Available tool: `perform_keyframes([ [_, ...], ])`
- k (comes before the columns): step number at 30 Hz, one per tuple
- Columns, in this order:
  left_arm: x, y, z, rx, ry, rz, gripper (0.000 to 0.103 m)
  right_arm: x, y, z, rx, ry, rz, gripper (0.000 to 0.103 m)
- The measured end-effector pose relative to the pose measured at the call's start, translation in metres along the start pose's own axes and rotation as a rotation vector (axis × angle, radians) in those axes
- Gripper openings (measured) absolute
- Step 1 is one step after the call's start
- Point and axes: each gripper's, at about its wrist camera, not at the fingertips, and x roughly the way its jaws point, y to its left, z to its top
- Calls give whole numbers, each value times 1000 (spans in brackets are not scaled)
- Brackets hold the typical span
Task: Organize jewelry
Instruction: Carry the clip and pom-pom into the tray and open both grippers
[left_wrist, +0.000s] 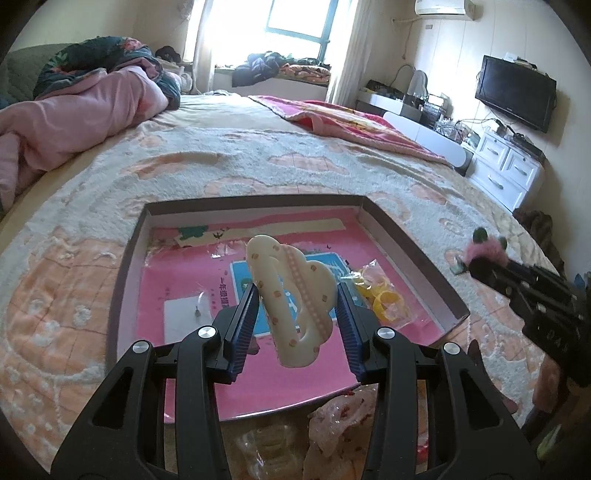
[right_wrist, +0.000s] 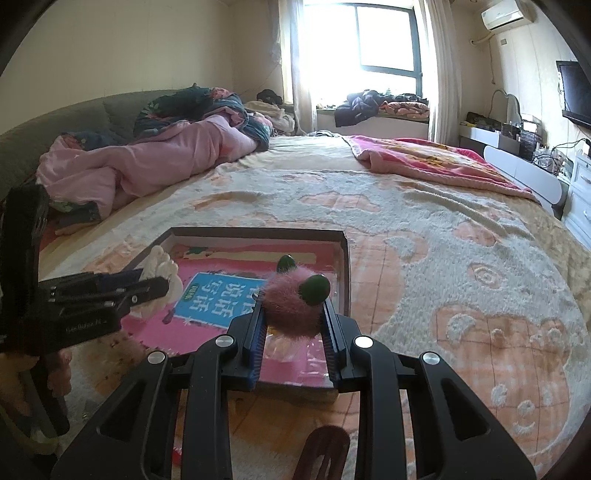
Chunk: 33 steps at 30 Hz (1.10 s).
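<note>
Holding a cream cloud-shaped hair claw (left_wrist: 291, 302), the left gripper (left_wrist: 295, 299) has its jaws pinched on the clip's two sides, centre of the left wrist frame, above the open tray (left_wrist: 410, 247) on the bed (left_wrist: 221, 162).

Clip looks like rigid moulded plastic, light, glossy, so likely slippery under the ribbed blue pads (left_wrist: 243, 325). Grip across the broad flat faces seems sound; squeezing near the hinge end could spring it open.

Right gripper (right_wrist: 293, 302) has its jaws closed on a pink fuzzy pom-pom piece (right_wrist: 291, 302) with green ears, centre of its own frame, above the tray's near right corner. Soft, nearly weightless, compresses readily; whether there is a hard clip beneath the fur I cannot tell.

Tray holds a bag of yellow bands (left_wrist: 380, 295) at centre right and a small white card (left_wrist: 184, 317) at lower left.
</note>
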Motion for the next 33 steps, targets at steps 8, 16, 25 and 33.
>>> perform_keyframes([
  [8, 11, 1, -2, 4, 20, -9, 34, 22, -2, 4, -8, 37, -15, 26],
  [16, 22, 4, -6, -2, 51, -14, 34, 46, -1, 6, -5, 107, -2, 26],
  [25, 29, 7, -7, -13, 72, -11, 34, 57, -4, 1, 14, 162, -8, 27],
  [33, 29, 9, -9, -15, 76, -12, 34, 58, -7, -1, 29, 173, -10, 29],
])
